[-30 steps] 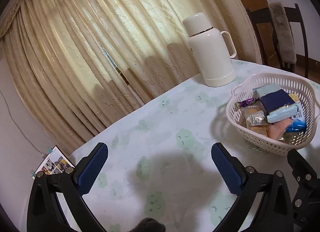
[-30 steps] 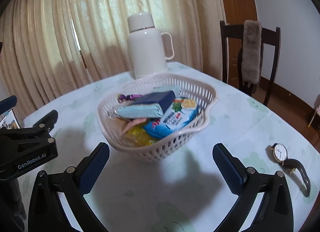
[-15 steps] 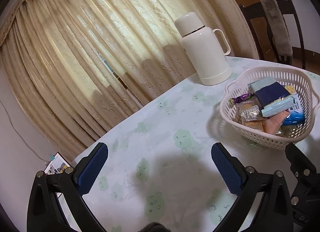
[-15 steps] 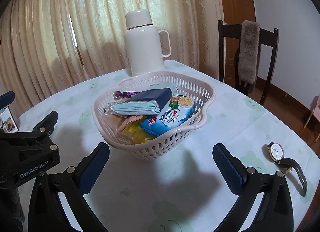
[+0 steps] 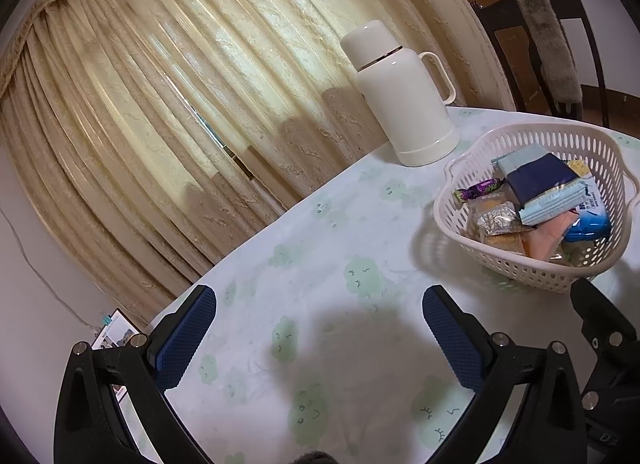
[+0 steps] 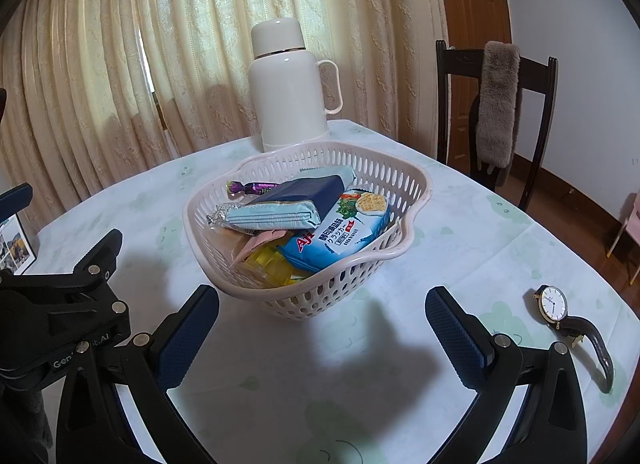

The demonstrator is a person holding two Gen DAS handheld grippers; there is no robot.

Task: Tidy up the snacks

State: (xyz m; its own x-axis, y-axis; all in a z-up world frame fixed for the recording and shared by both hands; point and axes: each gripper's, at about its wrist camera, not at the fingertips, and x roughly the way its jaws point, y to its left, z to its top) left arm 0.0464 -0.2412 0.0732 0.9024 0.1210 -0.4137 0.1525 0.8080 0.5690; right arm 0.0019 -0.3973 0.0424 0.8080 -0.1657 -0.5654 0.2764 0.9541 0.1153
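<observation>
Both hand-held grippers, left (image 5: 318, 338) and right (image 6: 322, 338), gape wide and empty over the desk (image 6: 472, 240); snacks heaped in white basket (image 6: 394, 250), light, crinkly, slippery wrappers, likely best pinched across the cracker pack (image 6: 340, 238) flat sides.

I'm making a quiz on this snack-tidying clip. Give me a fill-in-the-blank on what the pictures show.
1. The snacks lie in a white plastic ____.
2. Behind the basket stands a cream ____ with a handle.
3. On the cloth to the right of the right gripper lies a ____.
4. Both the right gripper and the left gripper are ____ and hold nothing.

Missing words: basket; flask; wristwatch; open
</observation>
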